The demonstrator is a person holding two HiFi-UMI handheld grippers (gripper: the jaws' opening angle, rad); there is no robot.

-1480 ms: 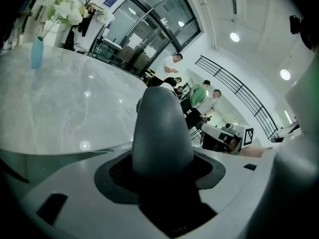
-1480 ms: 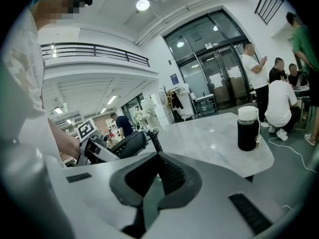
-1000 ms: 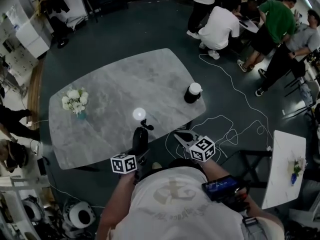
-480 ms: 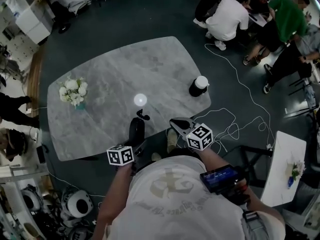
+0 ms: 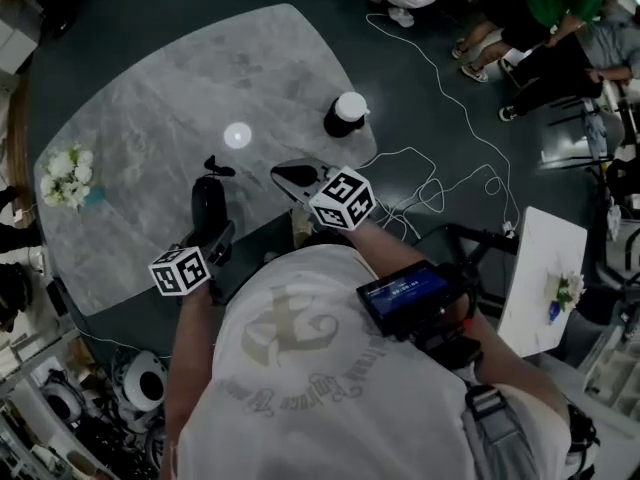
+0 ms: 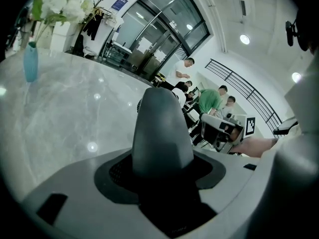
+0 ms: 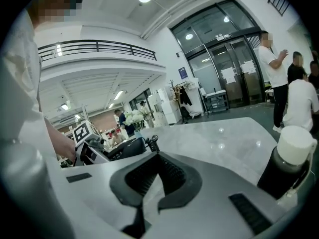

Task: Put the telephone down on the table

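Transport step: the left gripper point(image 5: 214, 240) is clamped on the phone point(image 5: 207, 206) over the near edge of the table point(image 5: 150, 98), the right gripper point(image 5: 296, 178) is closed and empty; next, lower the phone flat, then release.

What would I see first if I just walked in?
The dark telephone, held in the left gripper over the near edge of the grey marble table. Next, the white flowers at the table's left end and the black bottle with a white cap near its right edge.
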